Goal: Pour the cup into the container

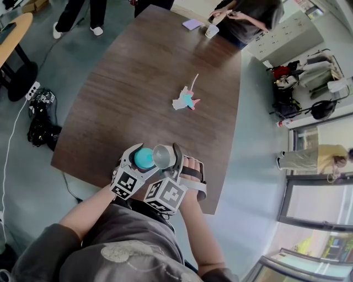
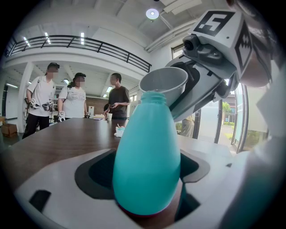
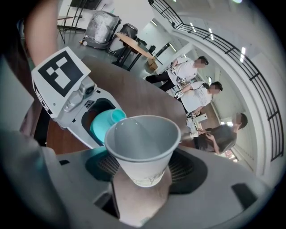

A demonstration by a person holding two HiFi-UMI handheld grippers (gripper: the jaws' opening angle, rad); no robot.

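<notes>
Dark wood table (image 1: 138, 82) fills the room's middle, and all the work sits at its near edge, close to the person's body. At that edge the left gripper (image 2: 147, 181) is clamped on the teal bottle (image 2: 146, 152), which serves as the container. The bottle stands upright, long axis vertical, open neck at the top. The gripper reaches out almost level from the near-left.

Just beside it, from the near-right, the right gripper (image 3: 143, 176) is closed on the lower part of the paper cup (image 3: 142, 145) and slopes steeply down toward the table. The cup's axis leans over, mouth turned toward the bottle. In the left gripper view its rim hangs just above and slightly right of the neck, touching or very nearly. No liquid can be made out inside it. Pouring, I judge, needs only more roll of the right wrist, with the lip kept over the narrow opening.

Farther out, mid-table, lies a small paper toy (image 1: 186, 100). At the far edge are another cup (image 1: 212, 31), a purple note (image 1: 192, 24) and a seated person (image 1: 248, 16).
</notes>
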